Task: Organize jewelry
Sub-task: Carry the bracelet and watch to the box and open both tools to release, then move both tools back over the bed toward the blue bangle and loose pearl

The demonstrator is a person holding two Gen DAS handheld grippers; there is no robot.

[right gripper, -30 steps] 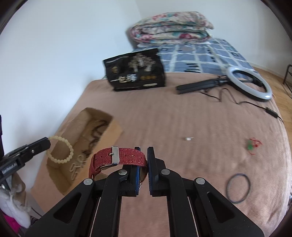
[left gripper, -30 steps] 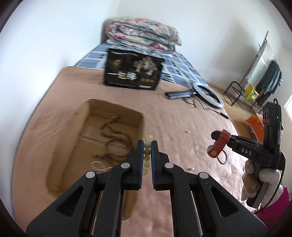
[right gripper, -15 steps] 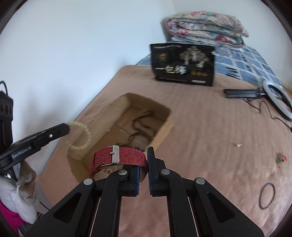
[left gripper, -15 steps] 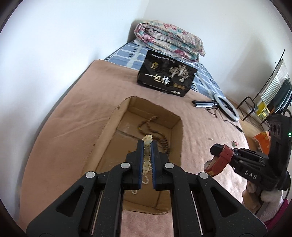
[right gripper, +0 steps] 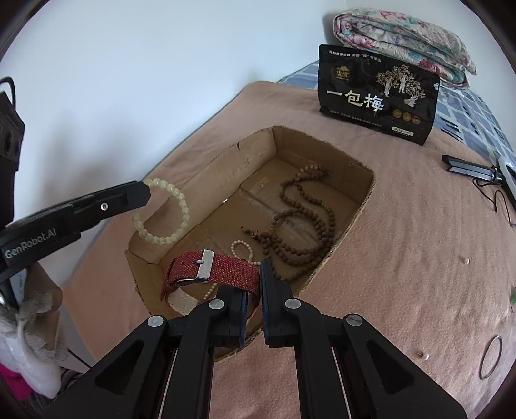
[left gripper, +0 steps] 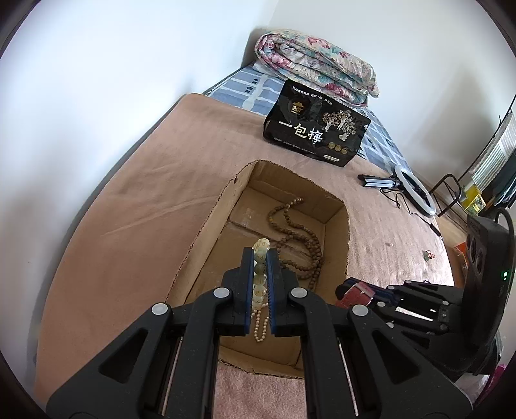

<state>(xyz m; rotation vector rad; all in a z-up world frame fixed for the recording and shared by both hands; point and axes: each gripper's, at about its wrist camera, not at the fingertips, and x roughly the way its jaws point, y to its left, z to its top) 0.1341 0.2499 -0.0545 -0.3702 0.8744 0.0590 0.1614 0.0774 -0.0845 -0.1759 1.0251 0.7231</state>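
My left gripper (left gripper: 260,258) is shut on a pale jade bead bracelet (left gripper: 260,274) and holds it above the open cardboard box (left gripper: 206,222). In the right wrist view the bracelet (right gripper: 164,212) hangs from the left gripper (right gripper: 145,193) over the box's near left corner (right gripper: 142,258). My right gripper (right gripper: 254,283) is shut on a red woven watch strap (right gripper: 213,267) with a metal buckle, above the box's near end; it also shows in the left wrist view (left gripper: 354,290). In the box lie a brown bead necklace (right gripper: 300,222) and a small pearl bracelet (right gripper: 242,248).
The box sits on a pink-brown blanket (right gripper: 403,241). A black snack bag (right gripper: 377,93) stands behind it, with a folded floral quilt (right gripper: 403,29) further back. A ring light (left gripper: 416,190), a black hair tie (right gripper: 490,357) and small beads (right gripper: 464,261) lie to the right.
Both grippers have moved left and forward, from over the blanket to above the box. Each still holds its piece.
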